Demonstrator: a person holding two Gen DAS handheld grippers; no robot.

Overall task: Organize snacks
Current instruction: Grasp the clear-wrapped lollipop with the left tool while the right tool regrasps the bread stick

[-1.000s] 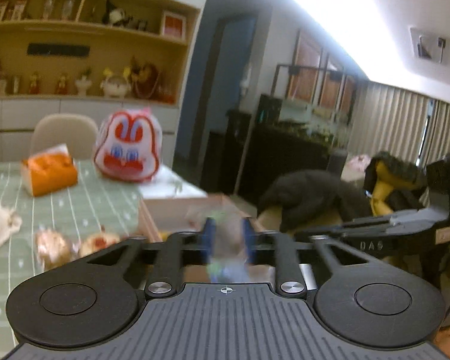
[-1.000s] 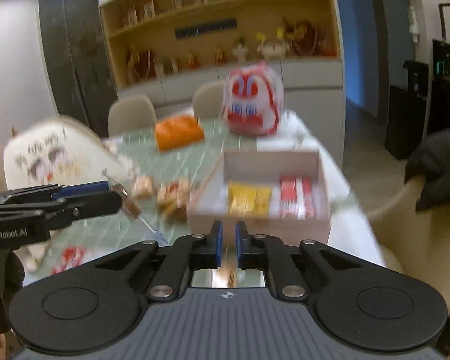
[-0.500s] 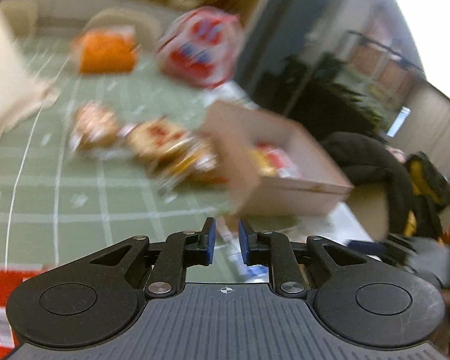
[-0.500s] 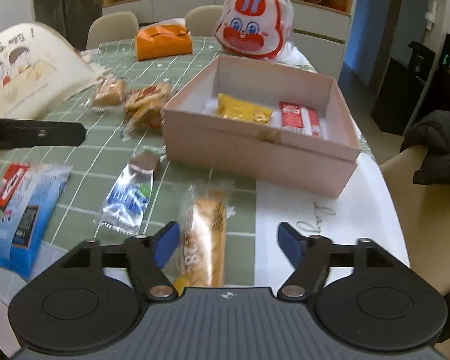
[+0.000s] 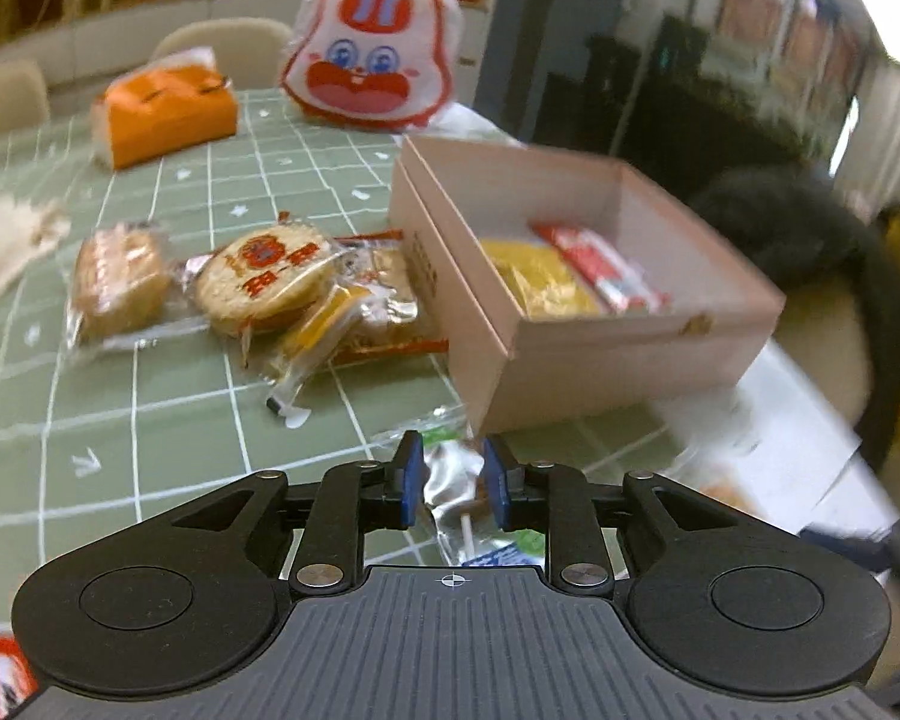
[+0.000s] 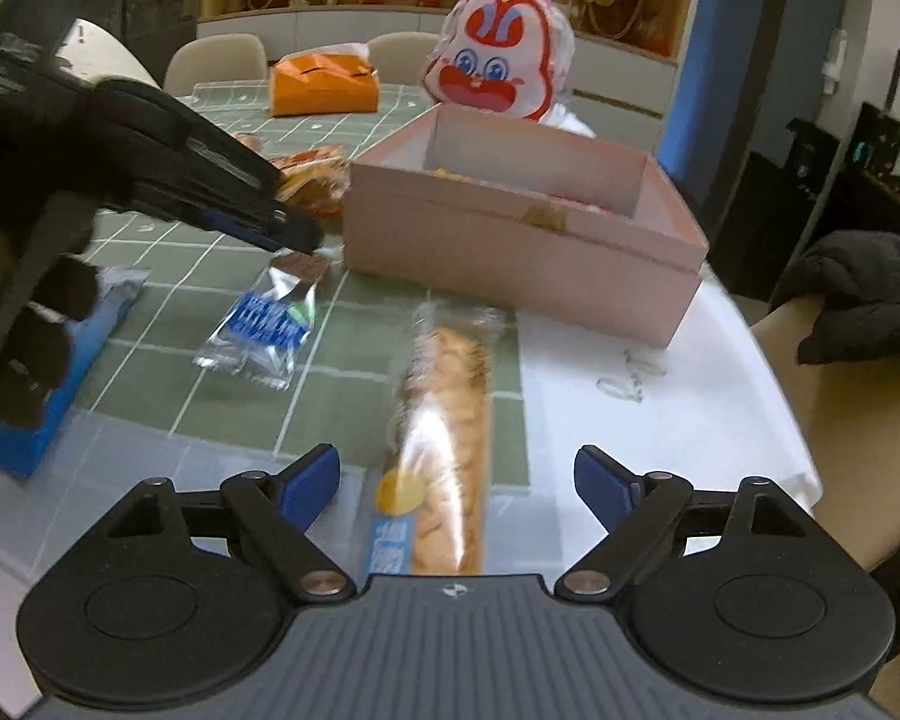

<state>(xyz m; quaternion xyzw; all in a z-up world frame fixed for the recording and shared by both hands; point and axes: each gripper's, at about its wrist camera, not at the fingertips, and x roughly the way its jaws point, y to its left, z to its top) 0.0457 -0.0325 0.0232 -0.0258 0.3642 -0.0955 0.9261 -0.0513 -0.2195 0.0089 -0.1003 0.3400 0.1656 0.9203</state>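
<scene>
We see left gripper [image 5: 448, 477] jaws opening, clear wrapper [image 5: 459, 495] between pads, not pressed | right gripper [image 6: 456, 483] jaws opening wide, empty, long bread pack [image 6: 447, 444] on the table [image 6: 660, 414] between them | pink box [image 6: 528, 240] just beyond, yellow and red packs [image 5: 570, 279] inside.

Count on the tabletop [image 5: 168, 414]: 1 open pink box [image 5: 570, 354], holding 1 yellow packet [image 5: 540, 285] and 1 red packet [image 5: 600, 267]. 1 orange tissue pack [image 5: 165, 111]. 1 rabbit-face bag [image 5: 369, 63]. 1 long bread stick in clear wrap [image 6: 450, 438]. 1 blue-and-clear wrapped snack [image 6: 264, 324]. 1 blue pouch [image 6: 48, 414] at the left edge. Loose cracker and biscuit packets [image 5: 258, 282] beside the box: at least 4, overlap prevents an exact figure.
</scene>
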